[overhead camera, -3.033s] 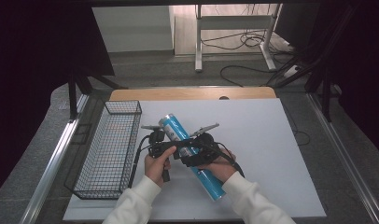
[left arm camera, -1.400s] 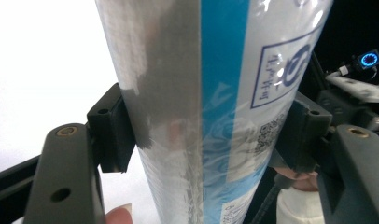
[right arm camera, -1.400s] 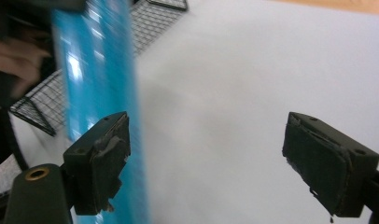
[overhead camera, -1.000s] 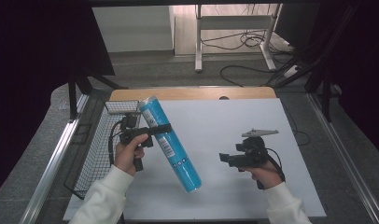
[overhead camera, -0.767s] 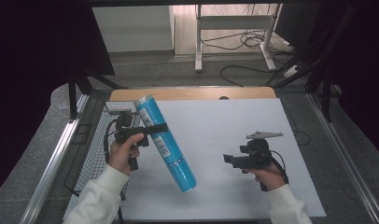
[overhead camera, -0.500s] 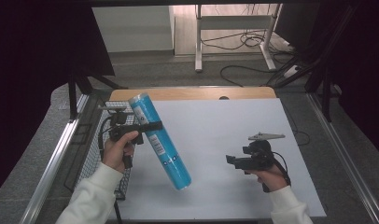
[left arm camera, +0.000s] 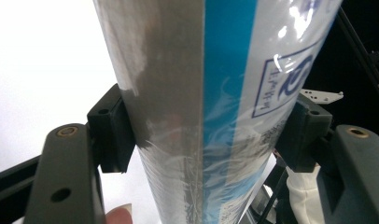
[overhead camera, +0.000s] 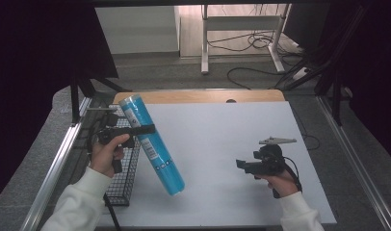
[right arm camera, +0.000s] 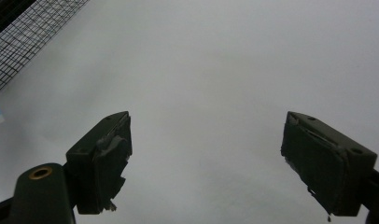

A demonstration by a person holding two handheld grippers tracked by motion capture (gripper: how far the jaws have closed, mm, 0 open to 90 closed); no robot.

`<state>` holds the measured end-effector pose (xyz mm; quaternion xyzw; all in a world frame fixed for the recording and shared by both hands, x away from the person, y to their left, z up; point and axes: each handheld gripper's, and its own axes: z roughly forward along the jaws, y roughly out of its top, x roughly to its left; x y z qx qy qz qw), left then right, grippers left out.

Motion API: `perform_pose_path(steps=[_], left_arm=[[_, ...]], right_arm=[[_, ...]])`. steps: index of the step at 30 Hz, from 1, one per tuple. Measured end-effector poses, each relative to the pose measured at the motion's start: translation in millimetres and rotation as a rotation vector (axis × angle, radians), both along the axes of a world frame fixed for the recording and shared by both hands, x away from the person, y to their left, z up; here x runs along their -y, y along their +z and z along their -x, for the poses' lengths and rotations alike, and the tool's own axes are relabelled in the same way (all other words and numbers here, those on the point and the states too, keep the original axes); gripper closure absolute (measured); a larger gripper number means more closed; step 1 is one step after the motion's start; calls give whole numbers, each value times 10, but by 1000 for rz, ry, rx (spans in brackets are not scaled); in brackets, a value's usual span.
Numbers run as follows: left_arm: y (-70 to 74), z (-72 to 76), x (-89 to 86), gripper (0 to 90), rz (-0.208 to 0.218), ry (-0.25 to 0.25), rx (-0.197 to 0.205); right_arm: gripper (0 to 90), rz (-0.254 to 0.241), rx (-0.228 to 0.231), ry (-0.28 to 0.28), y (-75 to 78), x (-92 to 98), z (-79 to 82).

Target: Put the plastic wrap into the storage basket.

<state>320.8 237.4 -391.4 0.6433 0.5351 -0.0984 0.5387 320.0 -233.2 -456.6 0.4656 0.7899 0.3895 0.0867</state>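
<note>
A long blue tube wrapped in shiny plastic is held tilted above the table's left side, its top end up near the basket and its bottom end low over the white surface. My left gripper is shut on the tube's upper part. In the left gripper view the tube is pressed between both black jaws. My right gripper hovers over the right half of the table, open, with nothing between its jaws. In the right gripper view the right gripper has only the white table under it.
A black wire basket stands at the table's left edge, partly behind the left hand; a corner of the basket appears in the right gripper view. The white table top has a wooden strip along its far edge.
Three seconds ago both grippers held the tube at mid-table. The left gripper has since carried it left and raised it toward the basket. The right gripper let go and drew back right.
</note>
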Motion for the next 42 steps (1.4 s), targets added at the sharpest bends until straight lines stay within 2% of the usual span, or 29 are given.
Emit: perform_pose_path(steps=[15, 19, 32, 42], left_arm=[[83, 119, -401, 320, 7, 55, 22], [104, 144, -514, 320, 23, 73, 26], [111, 218, -988, 320, 60, 120, 18], [210, 294, -1288, 320, 63, 139, 37]], right_arm=[[165, -2, -3, 6, -14, 1, -4], [166, -3, -2, 2, -17, 3, -6], [166, 4, -8, -5, -39, -2, -16], [168, 4, -8, -12, -38, 14, -21]])
